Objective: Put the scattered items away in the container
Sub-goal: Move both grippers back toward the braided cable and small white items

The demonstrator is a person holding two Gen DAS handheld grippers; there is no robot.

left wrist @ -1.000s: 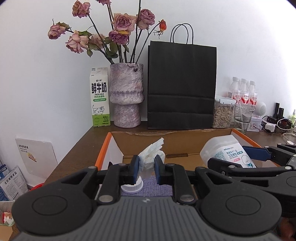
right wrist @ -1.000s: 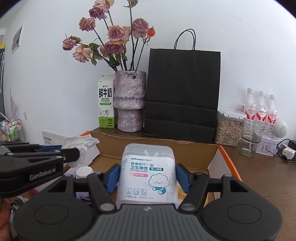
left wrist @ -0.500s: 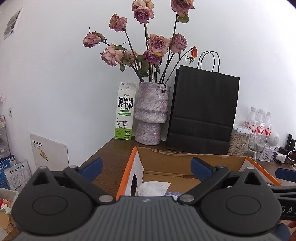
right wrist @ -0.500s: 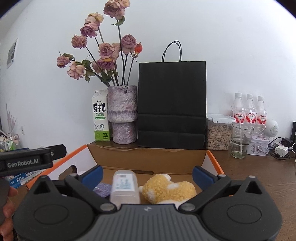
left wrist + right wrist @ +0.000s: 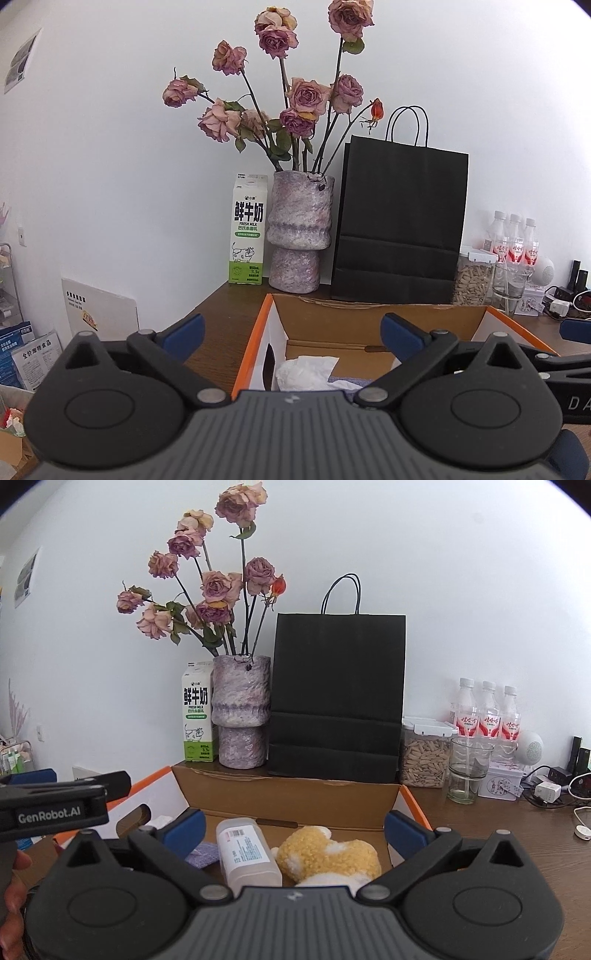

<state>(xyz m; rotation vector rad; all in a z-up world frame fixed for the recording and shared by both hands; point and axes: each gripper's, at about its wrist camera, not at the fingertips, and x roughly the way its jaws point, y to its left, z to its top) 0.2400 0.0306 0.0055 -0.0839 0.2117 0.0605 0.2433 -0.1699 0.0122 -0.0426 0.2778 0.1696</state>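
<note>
An open cardboard box with orange edges stands on the brown table. In the left wrist view a crumpled white tissue lies in it on a purple cloth. In the right wrist view a cotton-swab box lies on its side next to a yellow plush toy, with the purple cloth to their left. My left gripper is open and empty above the box's left side. My right gripper is open and empty above the box.
Behind the box stand a milk carton, a purple vase of dried roses and a black paper bag. To the right are a seed jar, a glass, three bottles, chargers and cables.
The left gripper let go of the tissue and the right gripper let go of the cotton-swab box; both items now lie in the box. Both grippers opened and rose back.
</note>
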